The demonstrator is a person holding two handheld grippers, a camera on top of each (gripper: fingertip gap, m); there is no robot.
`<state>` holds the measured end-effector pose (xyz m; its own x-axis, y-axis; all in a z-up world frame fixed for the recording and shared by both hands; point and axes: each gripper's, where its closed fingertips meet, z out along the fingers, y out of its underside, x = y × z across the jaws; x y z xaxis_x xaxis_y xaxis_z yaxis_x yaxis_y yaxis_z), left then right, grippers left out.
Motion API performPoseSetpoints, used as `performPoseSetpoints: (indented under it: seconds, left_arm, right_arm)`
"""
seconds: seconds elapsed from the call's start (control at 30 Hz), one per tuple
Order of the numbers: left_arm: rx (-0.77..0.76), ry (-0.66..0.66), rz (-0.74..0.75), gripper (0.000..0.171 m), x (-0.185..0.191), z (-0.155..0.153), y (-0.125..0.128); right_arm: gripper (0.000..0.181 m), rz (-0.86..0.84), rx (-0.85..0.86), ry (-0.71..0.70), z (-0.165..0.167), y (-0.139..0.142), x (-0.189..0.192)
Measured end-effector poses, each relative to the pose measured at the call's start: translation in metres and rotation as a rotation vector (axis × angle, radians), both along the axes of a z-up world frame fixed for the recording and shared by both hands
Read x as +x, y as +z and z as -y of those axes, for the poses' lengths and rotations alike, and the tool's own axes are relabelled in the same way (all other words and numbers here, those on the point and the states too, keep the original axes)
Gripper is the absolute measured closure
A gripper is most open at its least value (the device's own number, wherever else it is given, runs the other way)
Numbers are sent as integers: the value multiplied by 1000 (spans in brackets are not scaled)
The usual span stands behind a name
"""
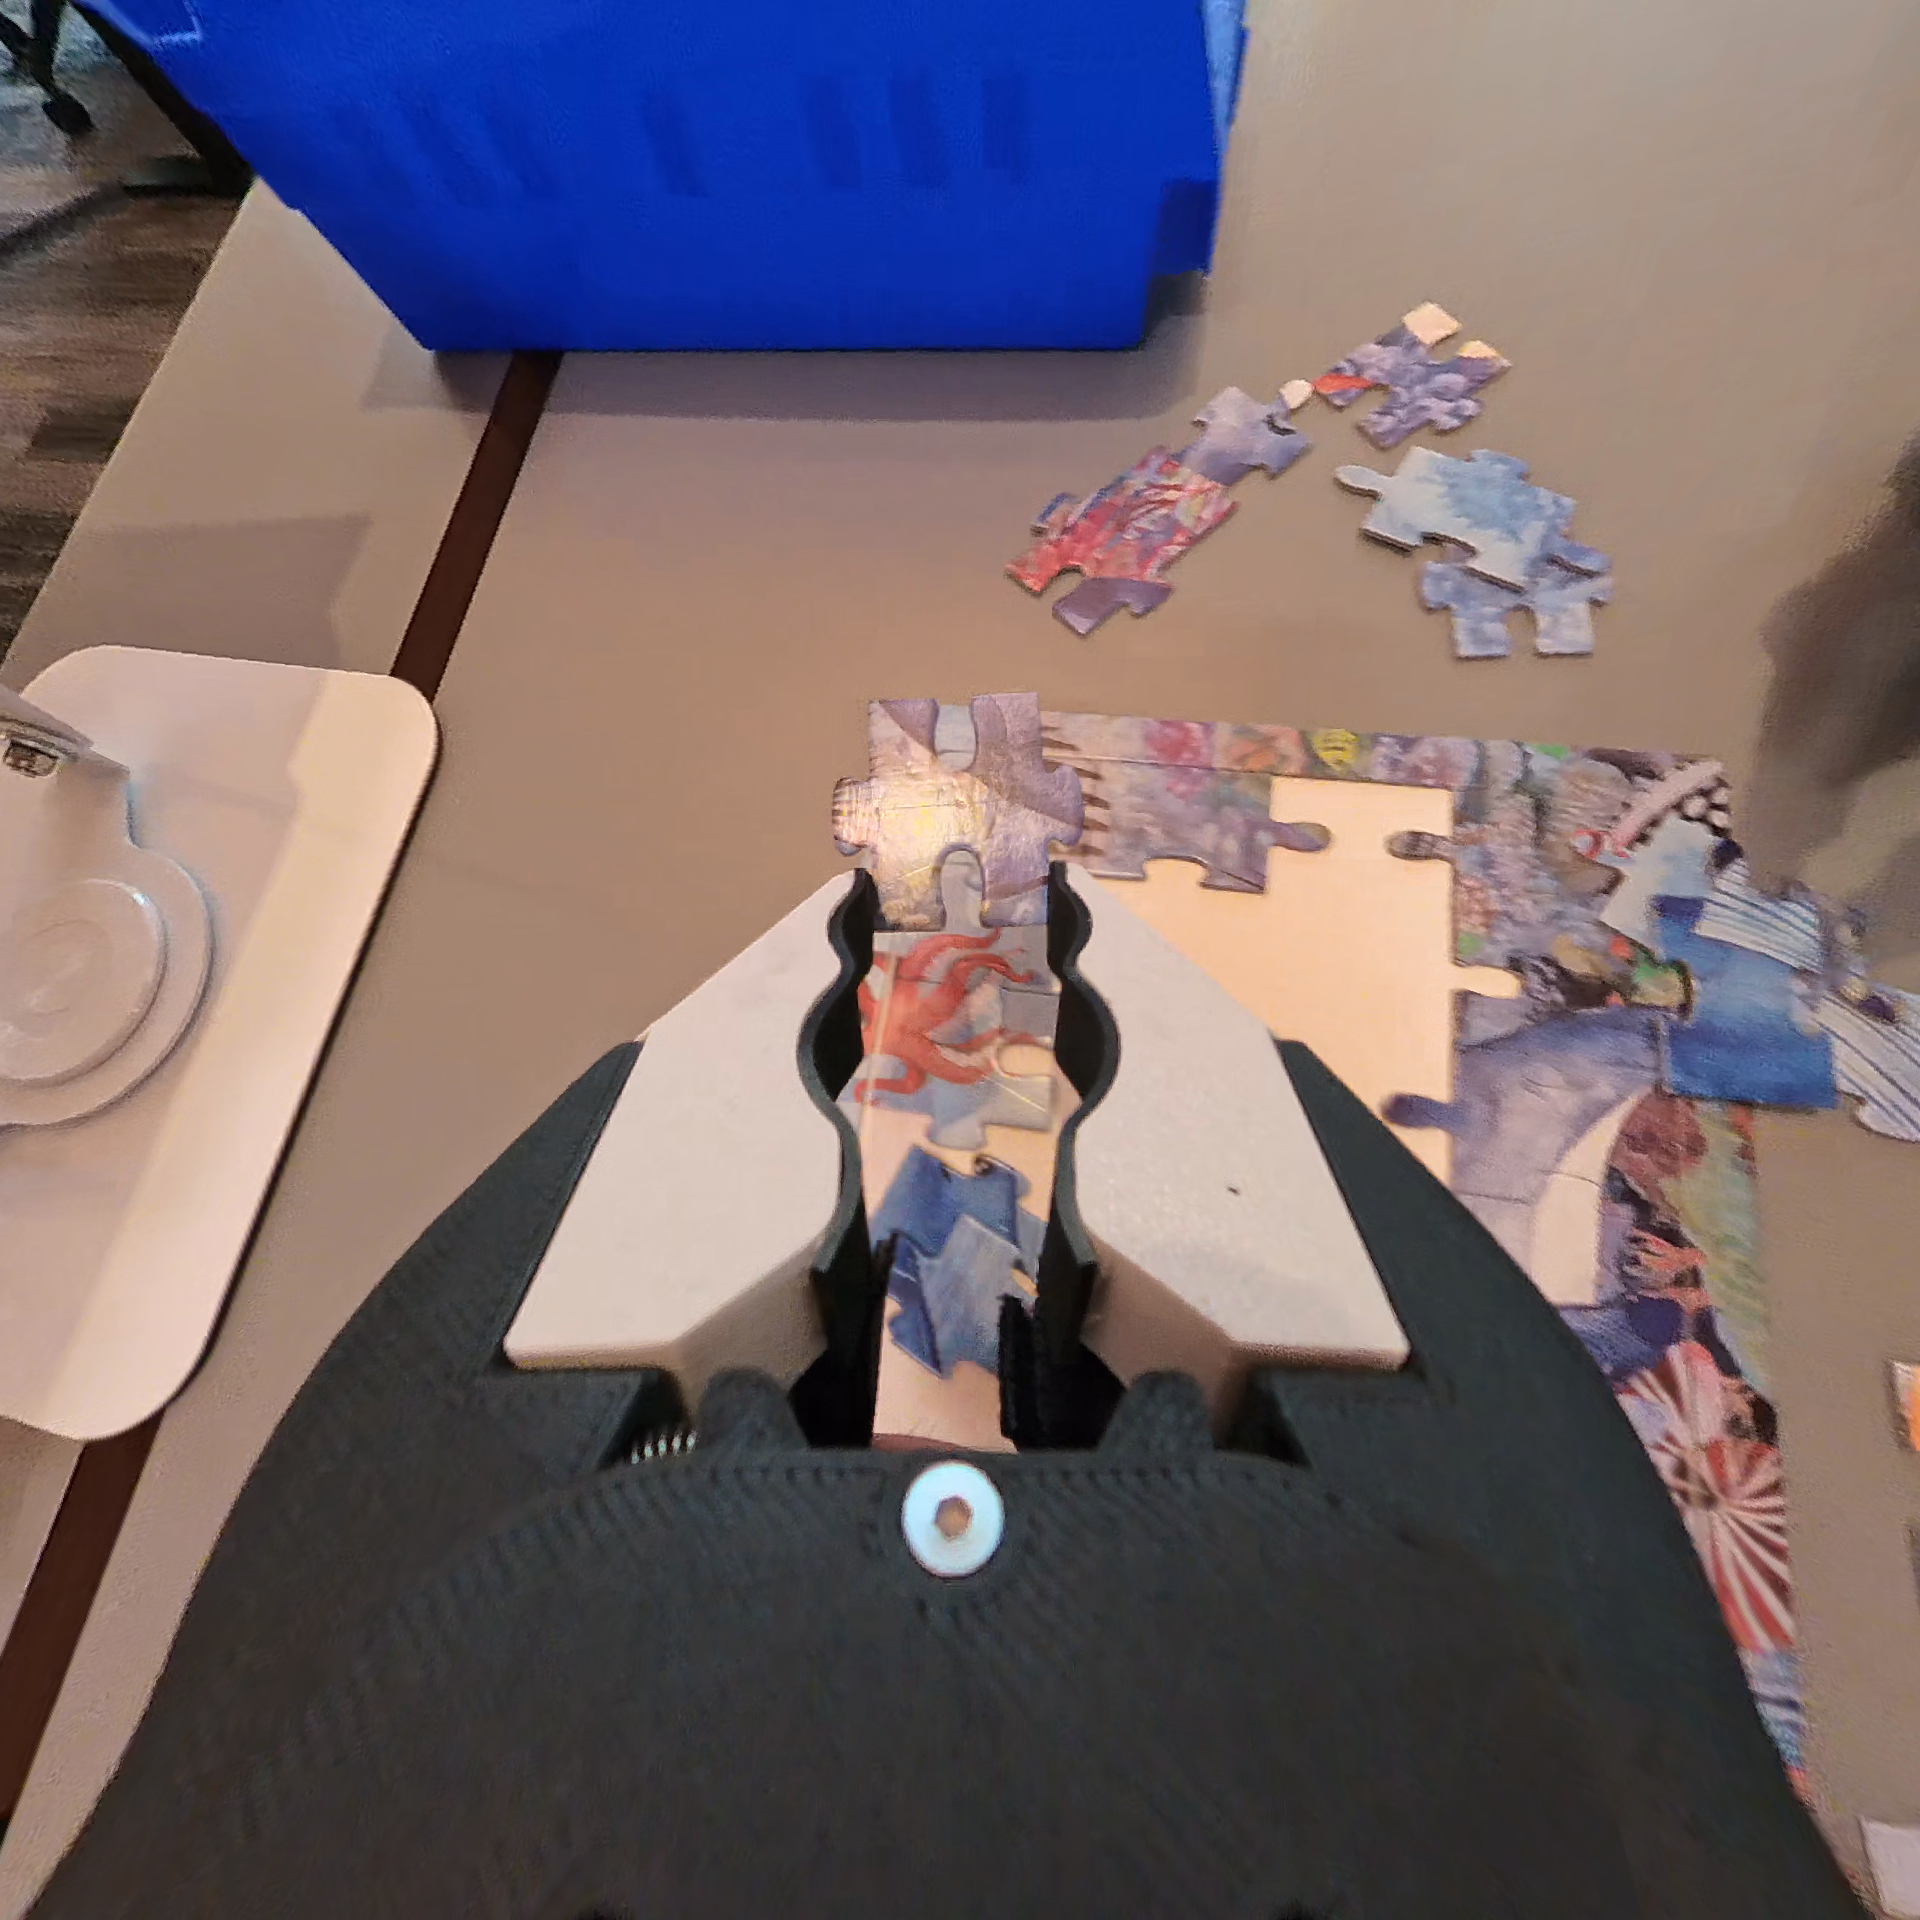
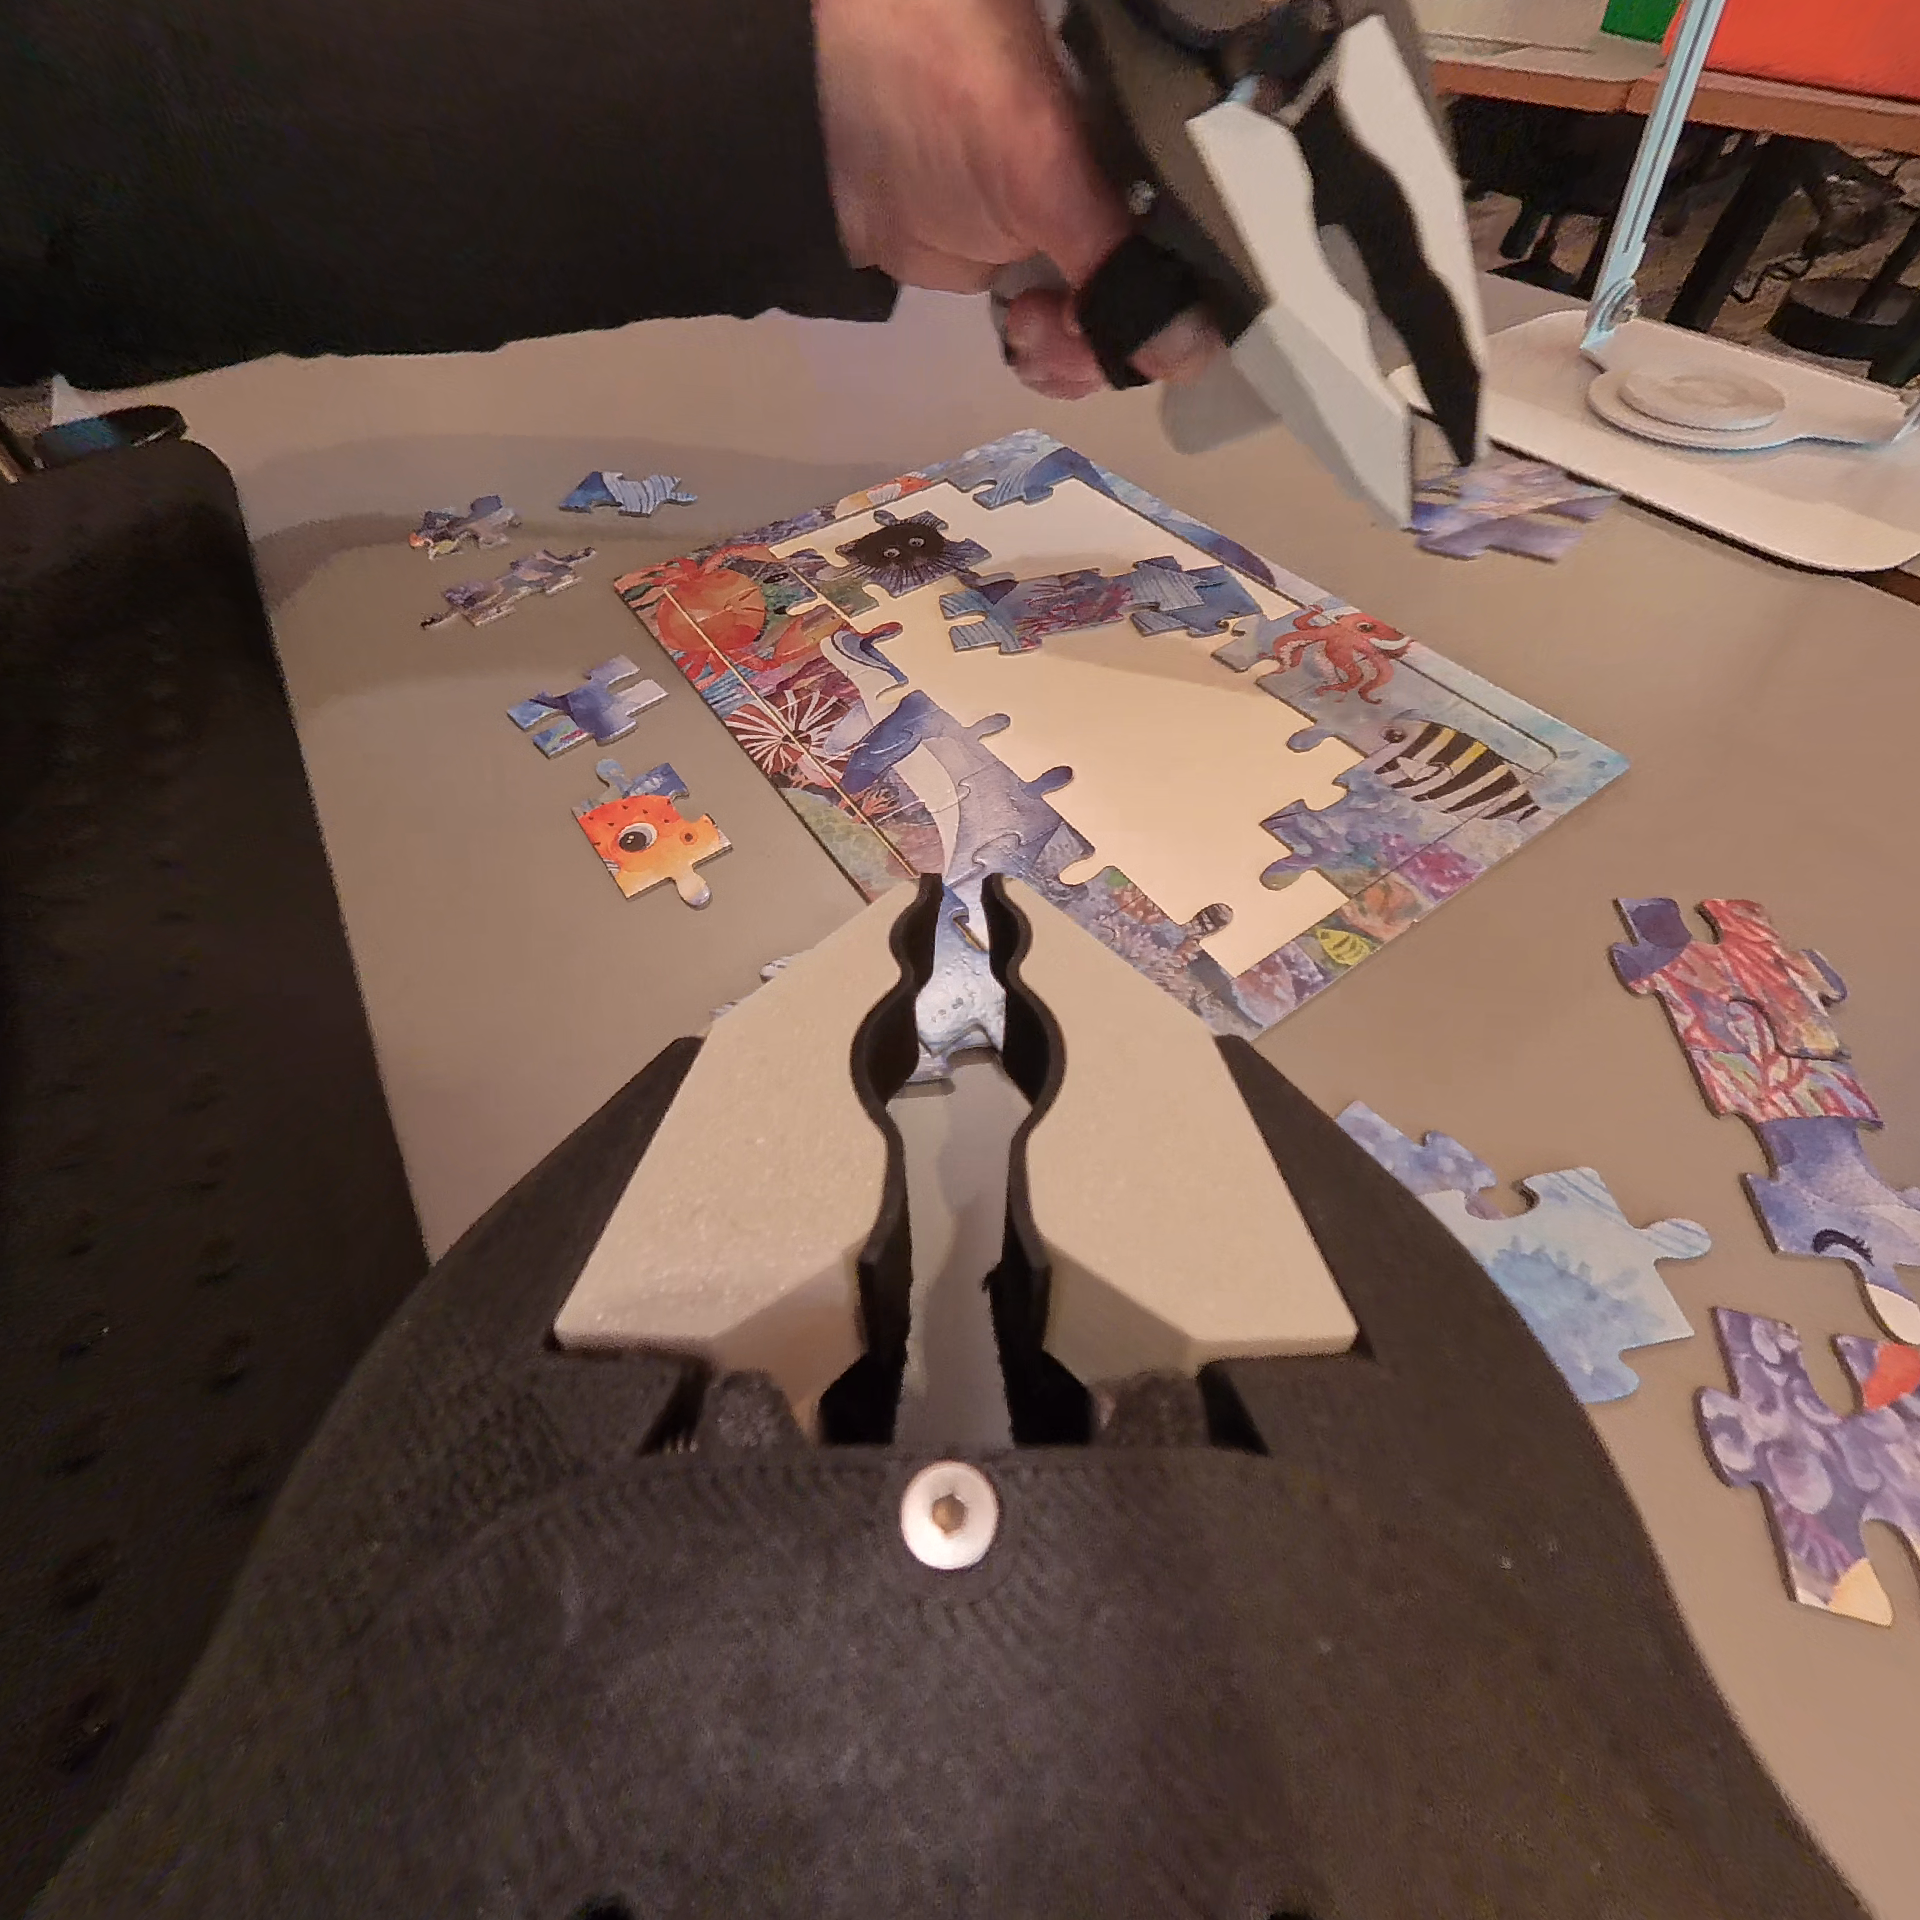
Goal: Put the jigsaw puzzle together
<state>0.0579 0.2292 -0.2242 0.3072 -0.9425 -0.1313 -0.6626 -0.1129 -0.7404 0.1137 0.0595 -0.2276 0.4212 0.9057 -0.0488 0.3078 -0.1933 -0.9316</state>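
While the jigsaw puzzle [image 2: 1122,727] is lying flat on the table [image 2: 468,831] with its cream middle still unfilled, the left gripper [image 1: 956,883] is gripping a joined purple-blue cluster of pieces [image 1: 961,810] between its jaws, which are closing narrowly on the cluster's near edge. Ahead of those jaws and to their right, the puzzle's top border is running off toward the frame edge. In the right wrist view this cluster [image 2: 1507,509] is hanging just past the puzzle's far corner, close to a white tray [image 2: 1714,509]. A hand [image 2: 956,156] is holding that gripper tilted steeply downward.

The right gripper [image 2: 961,894] is pointing at the puzzle's near edge, its jaws nearly together; a pale blue piece [image 2: 951,997] is showing in the gap, but whether it is pinched cannot be told.

Loose pieces [image 2: 644,831] are lying left of these jaws, and others [image 2: 1579,1278] to their right, with bare table between. A blue bin [image 1: 675,166] is bounding the far side. Motion blur is smearing the left view's right edge.
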Motion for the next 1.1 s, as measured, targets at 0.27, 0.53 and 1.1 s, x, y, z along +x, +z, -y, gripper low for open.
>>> performPoseSetpoints:
  seconds: [0.27,0.53,1.1]
  left_arm:
    - [-5,-37,-48,140,-13,66,-6]
    - [-59,-54,-105,140,-28,122,-27]
    - [-161,56,-91,116,-39,152,-59]
  right_arm:
    - [174,-21,-5,-16,-3,2,3]
    - [174,-24,-4,-11,-3,3,2]
    - [155,269,-126,39,7,-39,-13]
